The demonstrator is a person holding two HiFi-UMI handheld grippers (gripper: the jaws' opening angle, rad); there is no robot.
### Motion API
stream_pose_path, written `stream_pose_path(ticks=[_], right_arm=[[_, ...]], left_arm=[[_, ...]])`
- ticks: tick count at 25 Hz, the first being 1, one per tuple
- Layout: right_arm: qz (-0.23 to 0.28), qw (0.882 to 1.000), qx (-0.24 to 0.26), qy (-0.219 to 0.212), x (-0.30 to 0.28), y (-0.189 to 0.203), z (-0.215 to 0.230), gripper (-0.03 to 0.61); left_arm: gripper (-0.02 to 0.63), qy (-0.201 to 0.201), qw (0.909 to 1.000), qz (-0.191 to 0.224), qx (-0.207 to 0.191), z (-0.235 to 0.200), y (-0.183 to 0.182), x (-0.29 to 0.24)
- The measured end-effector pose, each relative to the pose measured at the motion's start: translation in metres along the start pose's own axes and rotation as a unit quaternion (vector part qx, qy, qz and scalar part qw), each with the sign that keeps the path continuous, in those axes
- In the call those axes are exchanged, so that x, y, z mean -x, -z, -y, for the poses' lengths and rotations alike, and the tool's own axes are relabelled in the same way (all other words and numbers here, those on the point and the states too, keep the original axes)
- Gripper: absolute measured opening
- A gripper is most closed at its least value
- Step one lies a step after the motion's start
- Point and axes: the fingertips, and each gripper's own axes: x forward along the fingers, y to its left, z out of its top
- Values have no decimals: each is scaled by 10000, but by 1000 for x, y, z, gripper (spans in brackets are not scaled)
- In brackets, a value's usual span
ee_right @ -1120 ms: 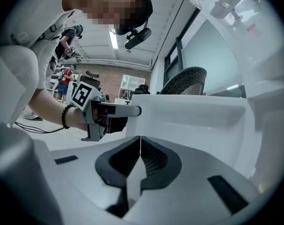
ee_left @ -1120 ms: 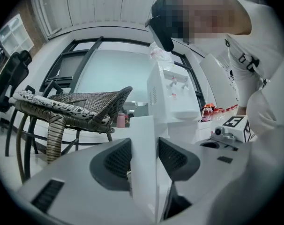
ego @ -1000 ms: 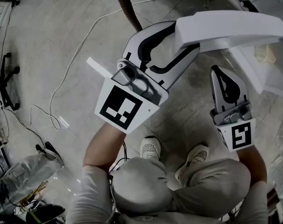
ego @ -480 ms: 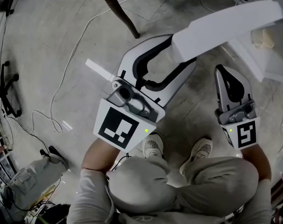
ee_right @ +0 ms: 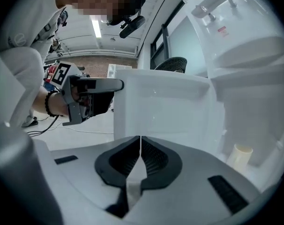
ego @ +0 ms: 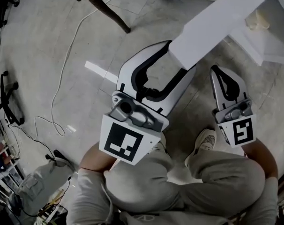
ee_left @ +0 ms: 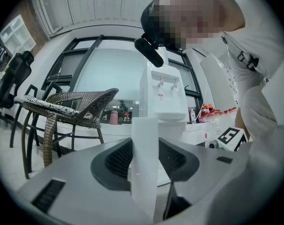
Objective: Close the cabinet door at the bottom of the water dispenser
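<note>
The water dispenser (ee_right: pixel 245 60) stands ahead of the right gripper (ego: pixel 218 71) and to its right, with its open bottom compartment low on that side. In the left gripper view it rises straight beyond the jaws.

The cabinet door (ego: pixel 221 20) stands swung out from the dispenser. Its free edge reaches back to the left gripper (ego: pixel 182 57) and sits between that gripper's jaws. In the left gripper view the door (ee_left: pixel 144 163) shows edge-on, upright in the middle, and the ribbed pads (ee_left: pixel 114 161) meet it on both faces, so this gripper is clamped on the door.

The right gripper is just to the right of the left one, near the door's inner face but apart from it. Its jaws are pressed together with nothing between them, and the door (ee_right: pixel 160 107) fills the view directly ahead of them.

A pale cup (ee_right: pixel 242 154) stands in the compartment, ahead of the right gripper and to its right.
</note>
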Motion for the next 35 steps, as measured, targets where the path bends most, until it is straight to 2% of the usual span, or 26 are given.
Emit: stream_pose_path(ticks=[5,9,14,22,32,35], right_arm=[[80,9995,-299,79,5,14,-17,20],[174,9996,-221,84,14,22,-30,30],[147,9998,-155,48,13,30,-37,122],[-82,9999,-22,78,22,43,-41,179],[-160,9996,6,231,29,48,-36,201],[-347,9990,-54,271,25,54,-36,206]], left_arm=[[175,-186,9998,56,38,13,0,0],[175,-275,9996,74,43,25,-1,0],[176,-175,9998,48,14,41,1,2],[175,470,9989,-22,58,74,1,1],[183,733,9972,-96,100,94,1,-4],[183,831,9965,-85,89,103,0,-6]])
